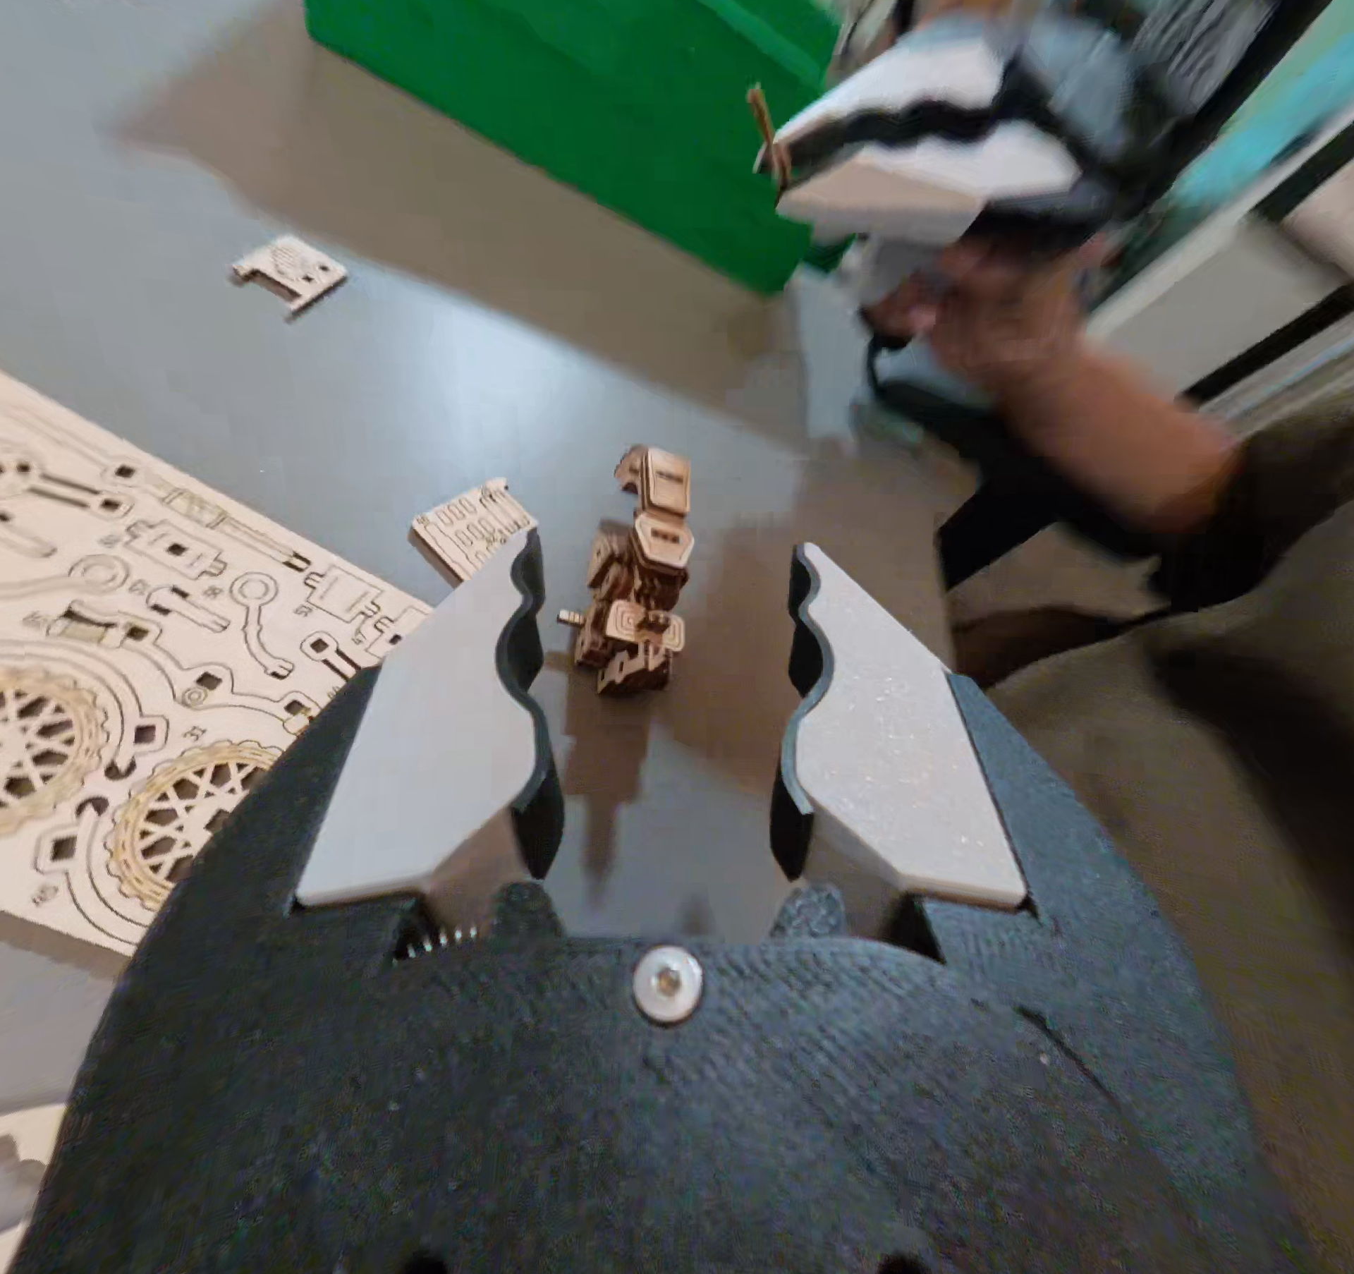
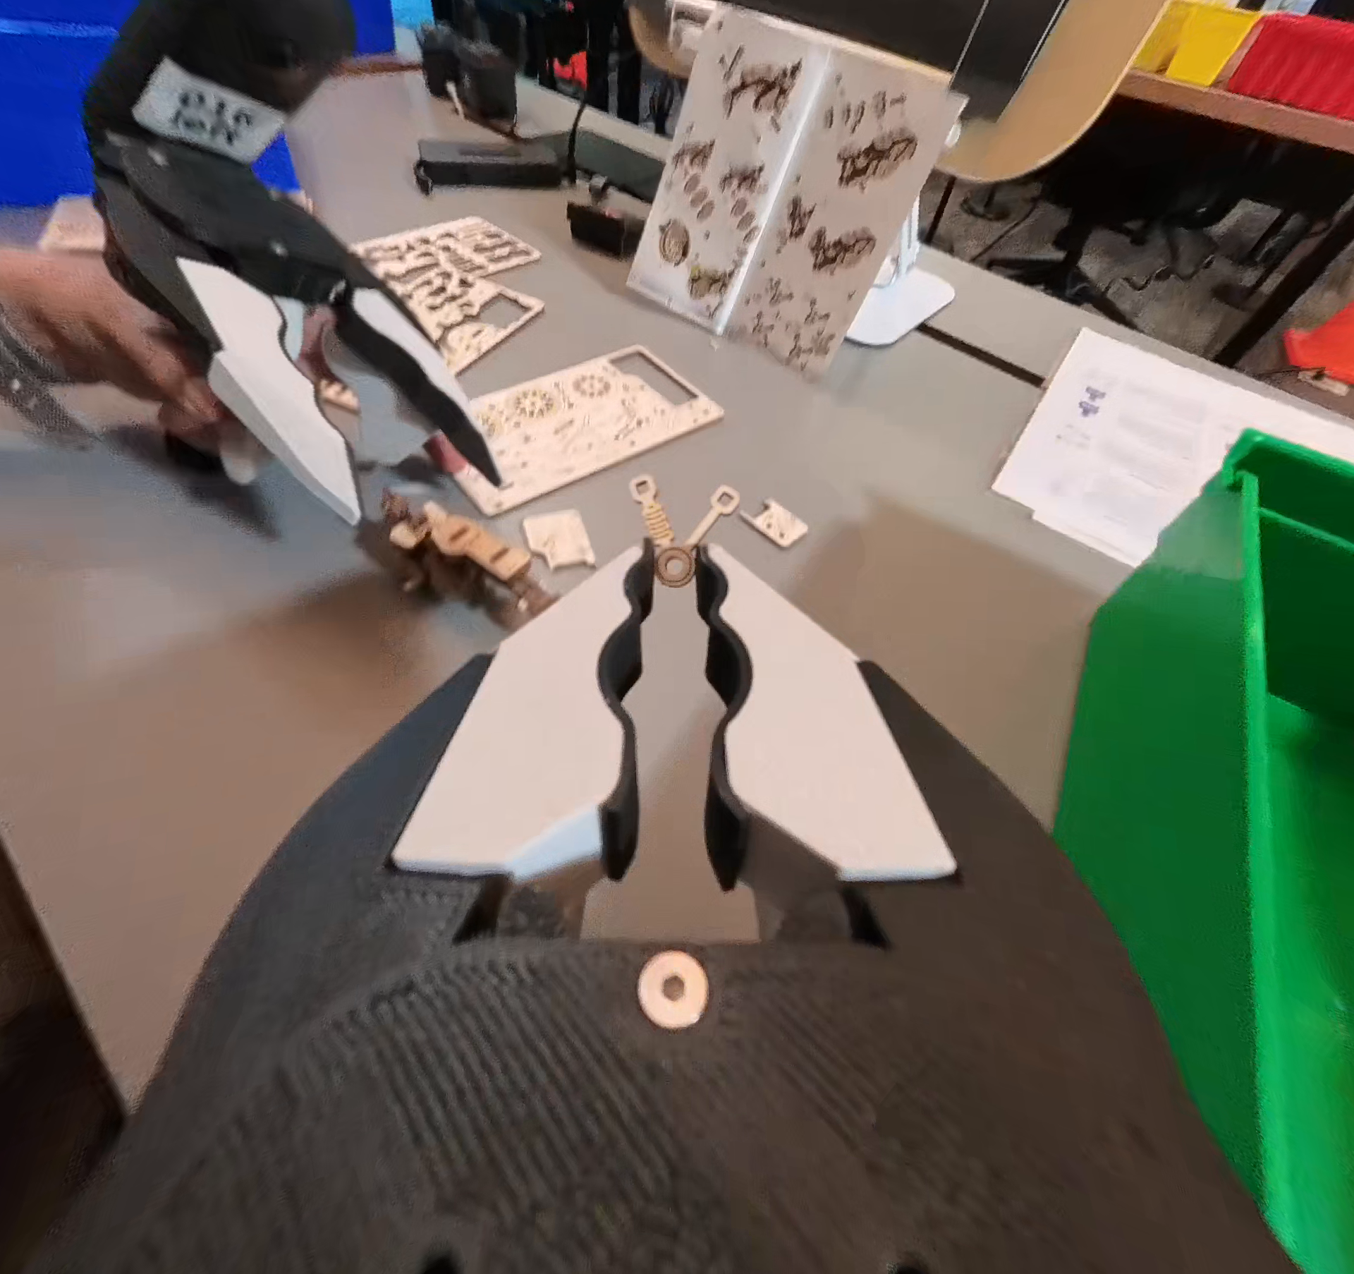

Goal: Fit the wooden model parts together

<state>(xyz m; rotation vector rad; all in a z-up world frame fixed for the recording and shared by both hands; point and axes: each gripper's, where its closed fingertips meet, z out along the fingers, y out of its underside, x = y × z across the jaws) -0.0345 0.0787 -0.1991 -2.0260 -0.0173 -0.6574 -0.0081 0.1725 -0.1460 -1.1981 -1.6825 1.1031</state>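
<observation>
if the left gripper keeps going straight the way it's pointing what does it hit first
Probably the small assembled wooden model, lying on the table between the open left gripper fingertips' line; depth is uncertain.

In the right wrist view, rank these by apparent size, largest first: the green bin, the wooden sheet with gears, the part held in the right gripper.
1. green bin, though nearness to the camera inflates it
2. wooden sheet with gears
3. part held in the right gripper
</observation>
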